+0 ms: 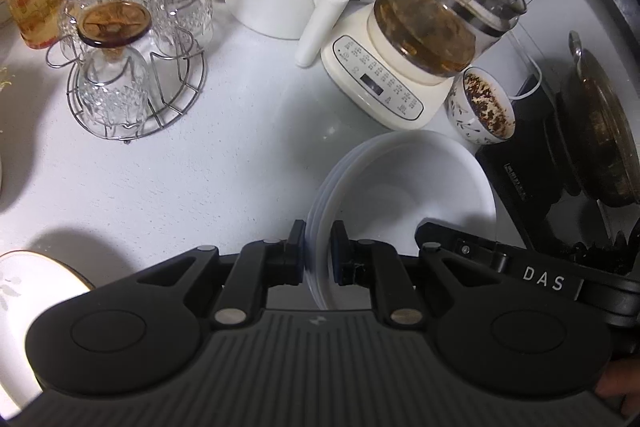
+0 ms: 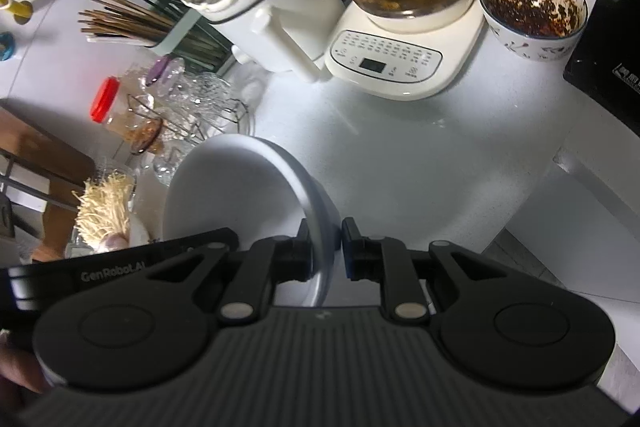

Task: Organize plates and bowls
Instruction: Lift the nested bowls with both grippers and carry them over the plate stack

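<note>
Stacked white plates (image 1: 404, 179) hang between my two tongs above the counter (image 1: 224, 163): left gripper (image 1: 318, 253) clamps the near-left rim, right gripper (image 2: 326, 247) clamps the opposite rim, both equally close.

Bare counter (image 1: 240, 155) between glass rack (image 1: 132, 83) and kettle (image 1: 400, 67)

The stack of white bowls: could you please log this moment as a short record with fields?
held item: stack of white bowls
left gripper: shut on the stack's near rim
right gripper: shut on the opposite rim
stack position: tilted, off the counter
behind stack: glass kettle, patterned cup
left of stack: rack of glasses
</note>
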{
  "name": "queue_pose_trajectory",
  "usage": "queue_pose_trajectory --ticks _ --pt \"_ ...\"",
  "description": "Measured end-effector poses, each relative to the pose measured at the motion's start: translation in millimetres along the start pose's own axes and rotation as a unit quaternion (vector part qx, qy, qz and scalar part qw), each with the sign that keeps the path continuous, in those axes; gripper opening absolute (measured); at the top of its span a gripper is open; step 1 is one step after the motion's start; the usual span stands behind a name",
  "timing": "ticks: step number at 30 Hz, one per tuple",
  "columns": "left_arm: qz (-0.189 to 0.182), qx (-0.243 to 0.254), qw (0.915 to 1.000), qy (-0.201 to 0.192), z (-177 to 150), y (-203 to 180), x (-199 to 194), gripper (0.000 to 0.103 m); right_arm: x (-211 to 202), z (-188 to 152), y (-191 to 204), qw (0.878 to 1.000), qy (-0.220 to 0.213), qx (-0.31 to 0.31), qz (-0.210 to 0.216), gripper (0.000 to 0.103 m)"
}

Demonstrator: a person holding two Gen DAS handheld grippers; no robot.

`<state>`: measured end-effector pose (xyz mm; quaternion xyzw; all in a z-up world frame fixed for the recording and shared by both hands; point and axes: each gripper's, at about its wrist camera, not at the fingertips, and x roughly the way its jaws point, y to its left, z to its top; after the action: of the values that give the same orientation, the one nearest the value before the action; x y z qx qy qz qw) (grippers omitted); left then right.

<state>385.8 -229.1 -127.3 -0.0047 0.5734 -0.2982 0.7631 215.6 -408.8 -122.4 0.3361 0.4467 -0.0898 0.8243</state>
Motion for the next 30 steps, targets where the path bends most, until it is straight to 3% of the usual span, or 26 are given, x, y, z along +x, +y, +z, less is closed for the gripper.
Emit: queue_pose_trajectory --ticks 10,30 --pt "-0.001 -0.001 0.9999 -0.01 -12 10 -18 0.015 -6 -7 20 1.0 -0.013 -0.022 -0.001 0.018" --pt "0.021 -0.078 0.9957 -0.045 -45 76 -61 0.015 14 -29 83 0.995 0.007 -0.098 0.027 0.018"
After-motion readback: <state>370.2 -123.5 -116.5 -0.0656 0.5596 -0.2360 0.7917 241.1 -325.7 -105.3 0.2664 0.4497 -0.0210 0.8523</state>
